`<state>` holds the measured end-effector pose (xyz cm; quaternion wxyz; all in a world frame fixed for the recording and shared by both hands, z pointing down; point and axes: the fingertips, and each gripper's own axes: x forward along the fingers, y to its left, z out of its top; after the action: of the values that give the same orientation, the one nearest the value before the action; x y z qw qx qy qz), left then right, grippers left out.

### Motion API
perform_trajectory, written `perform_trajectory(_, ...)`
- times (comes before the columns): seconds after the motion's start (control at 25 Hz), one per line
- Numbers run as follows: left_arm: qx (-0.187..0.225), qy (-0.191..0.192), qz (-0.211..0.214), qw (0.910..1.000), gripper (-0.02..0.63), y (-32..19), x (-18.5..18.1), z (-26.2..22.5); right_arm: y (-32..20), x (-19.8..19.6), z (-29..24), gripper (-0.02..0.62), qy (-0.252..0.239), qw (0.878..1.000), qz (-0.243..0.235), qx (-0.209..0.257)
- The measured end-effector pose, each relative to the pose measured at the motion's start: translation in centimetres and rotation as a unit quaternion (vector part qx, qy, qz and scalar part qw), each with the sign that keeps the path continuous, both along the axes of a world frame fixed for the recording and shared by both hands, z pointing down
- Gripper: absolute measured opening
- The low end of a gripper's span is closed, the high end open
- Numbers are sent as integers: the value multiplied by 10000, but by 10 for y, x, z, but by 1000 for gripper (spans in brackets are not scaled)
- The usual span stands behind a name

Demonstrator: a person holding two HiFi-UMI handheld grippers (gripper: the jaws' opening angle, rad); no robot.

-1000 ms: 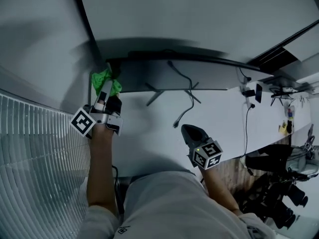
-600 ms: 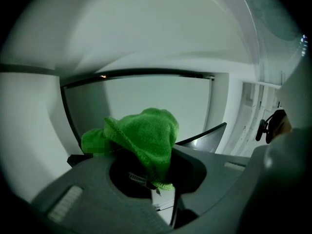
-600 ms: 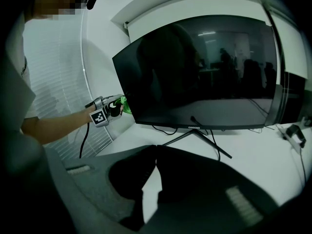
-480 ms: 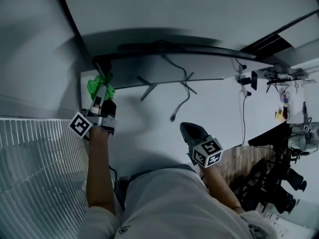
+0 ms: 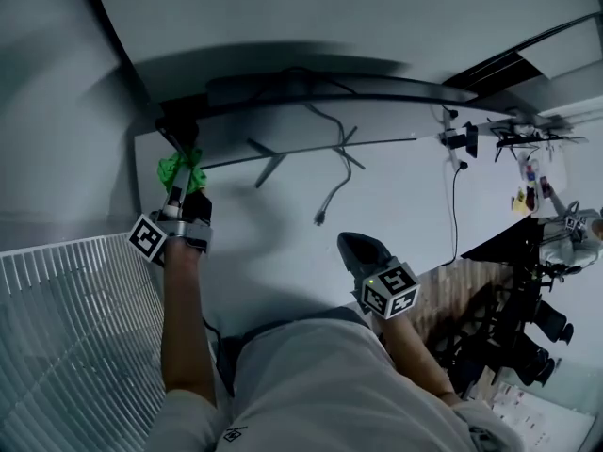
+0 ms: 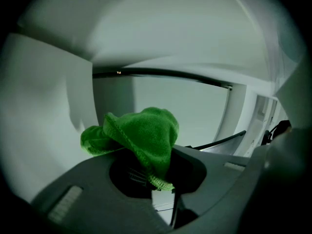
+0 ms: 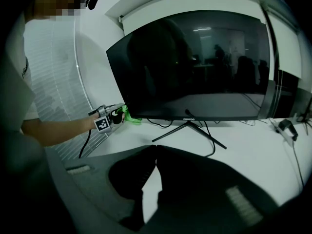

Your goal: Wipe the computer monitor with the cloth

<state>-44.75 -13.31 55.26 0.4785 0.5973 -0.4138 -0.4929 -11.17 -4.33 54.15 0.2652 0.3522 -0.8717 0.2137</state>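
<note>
In the left gripper view the left gripper's (image 6: pixel 157 178) jaws pinch a bunched green cloth (image 6: pixel 141 133), which bulges up and to the left above them at the frame's centre. In the right gripper view the right gripper's (image 7: pixel 155 149) jaws are pressed together at their tips with nothing between them, low in the frame above the white desk (image 7: pixel 258 155). Farther out in that view, the cloth sits at the left of centre, right at the lower-left corner of the dark computer monitor (image 7: pixel 195 67); whether it touches the screen cannot be told. The monitor fills the upper middle of the frame and stands on a thin splayed stand (image 7: pixel 187 130). In the head view the left gripper is at the left with the cloth above it, under the monitor's left end, and the right gripper lies low at the centre, well apart. A loose cable (image 5: pixel 334 191) trails across the desk between them, and a white slatted panel (image 5: pixel 66 328) fills the lower left.
</note>
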Motion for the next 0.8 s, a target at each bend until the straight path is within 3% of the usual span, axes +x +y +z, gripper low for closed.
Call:
perform_trajectory(0.4, -455, 364, -43, 9983, 61, -2, 1, 49, -2, 3, 5, 3, 76, 9999, 86, -73)
perform_trajectory(0.8, -738, 262, -87, 9969, 61, -2, 5, 75, -4, 21, 7, 3, 73, 9998, 174, -19)
